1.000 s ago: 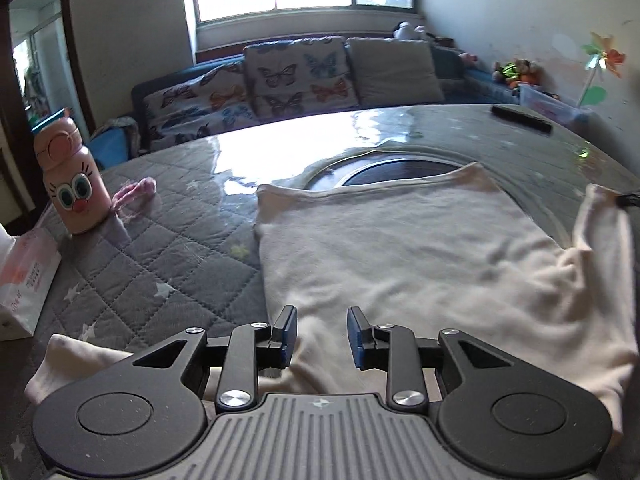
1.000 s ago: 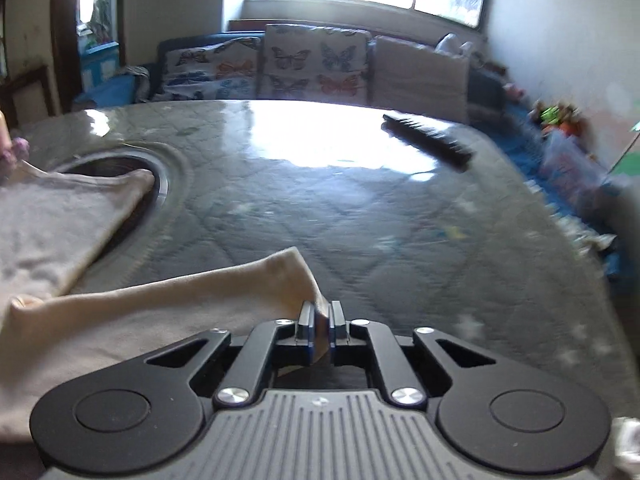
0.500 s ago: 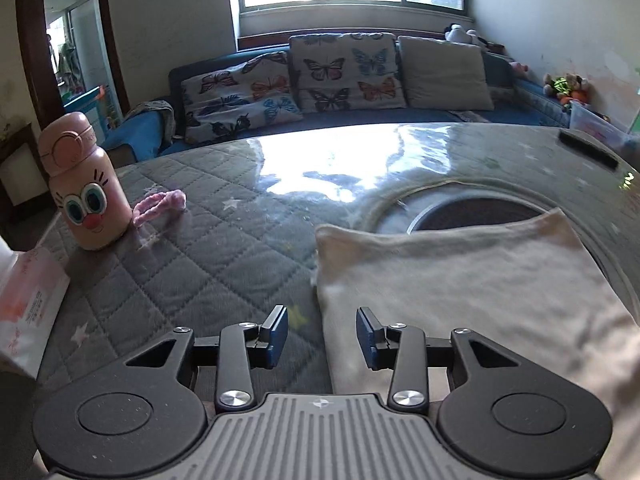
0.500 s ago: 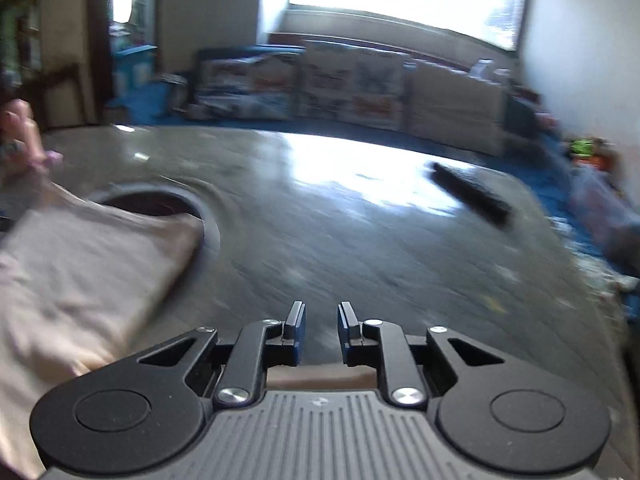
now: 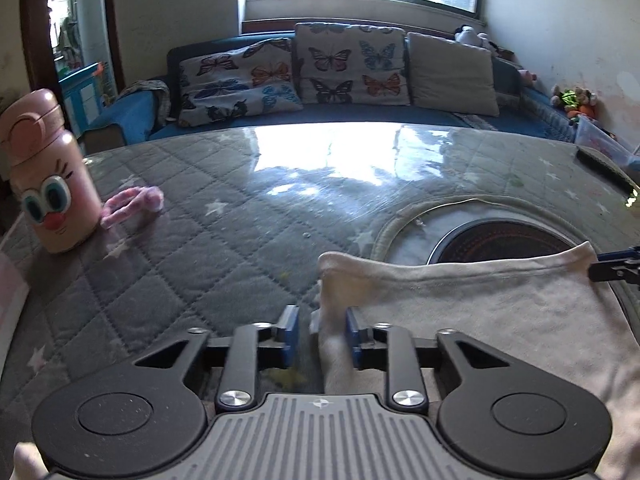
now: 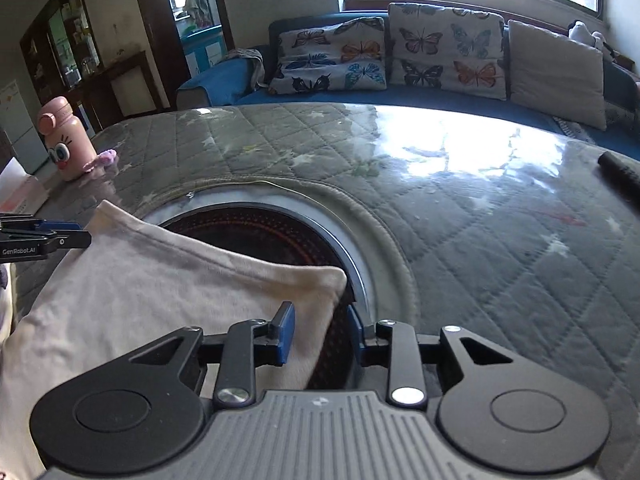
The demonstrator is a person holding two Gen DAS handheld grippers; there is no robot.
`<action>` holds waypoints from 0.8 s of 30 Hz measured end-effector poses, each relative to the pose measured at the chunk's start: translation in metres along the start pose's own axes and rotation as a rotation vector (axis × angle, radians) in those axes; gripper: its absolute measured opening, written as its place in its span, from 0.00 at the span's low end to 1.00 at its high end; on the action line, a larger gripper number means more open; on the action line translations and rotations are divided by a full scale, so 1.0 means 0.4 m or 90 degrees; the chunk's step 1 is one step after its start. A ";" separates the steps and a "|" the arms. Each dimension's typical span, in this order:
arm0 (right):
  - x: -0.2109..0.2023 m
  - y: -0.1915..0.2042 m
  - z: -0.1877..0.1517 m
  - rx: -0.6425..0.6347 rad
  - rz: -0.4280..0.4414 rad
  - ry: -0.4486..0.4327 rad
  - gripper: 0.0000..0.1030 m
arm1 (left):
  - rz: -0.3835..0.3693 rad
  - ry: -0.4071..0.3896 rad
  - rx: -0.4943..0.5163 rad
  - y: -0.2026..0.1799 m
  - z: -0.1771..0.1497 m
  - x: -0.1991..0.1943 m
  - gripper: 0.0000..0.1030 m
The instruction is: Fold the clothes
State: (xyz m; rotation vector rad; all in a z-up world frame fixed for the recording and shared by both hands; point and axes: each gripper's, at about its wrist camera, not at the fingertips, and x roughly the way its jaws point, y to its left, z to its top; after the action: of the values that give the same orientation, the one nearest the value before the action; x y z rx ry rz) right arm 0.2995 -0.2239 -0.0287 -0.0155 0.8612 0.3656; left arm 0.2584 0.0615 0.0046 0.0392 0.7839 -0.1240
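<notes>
The left gripper (image 5: 322,334) stands over the cream garment's (image 5: 480,320) left corner, its jaws just having been closing, a gap remaining, the cloth edge between them and not pinched. The right gripper (image 6: 320,332), jaws just having been opening, straddles the garment's (image 6: 160,292) right corner without pressing it. The garment lies flat on the quilted table (image 6: 500,248), its far edge overlapping the round dark hob (image 6: 280,240). A pink bottle (image 5: 44,176) stands well left of the garment.
</notes>
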 end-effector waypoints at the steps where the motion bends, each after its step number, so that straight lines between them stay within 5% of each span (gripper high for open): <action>1: 0.007 0.001 0.003 0.000 -0.001 0.001 0.20 | -0.004 -0.001 0.004 -0.002 0.002 0.004 0.12; 5: 0.023 0.006 0.017 -0.009 -0.008 0.002 0.04 | -0.008 -0.012 0.016 -0.006 0.012 0.017 0.07; 16: 0.085 0.021 0.078 -0.053 -0.070 -0.016 0.04 | 0.002 -0.025 -0.006 0.026 0.049 0.060 0.11; 24: 0.043 0.082 0.077 -0.098 -0.084 -0.049 0.11 | 0.037 -0.039 -0.032 0.119 0.010 -0.061 0.14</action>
State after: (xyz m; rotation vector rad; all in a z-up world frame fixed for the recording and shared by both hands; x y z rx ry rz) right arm 0.3220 -0.1829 -0.0169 -0.1985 0.7501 0.3064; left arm 0.2501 0.1106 0.0242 0.0112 0.7230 -0.0497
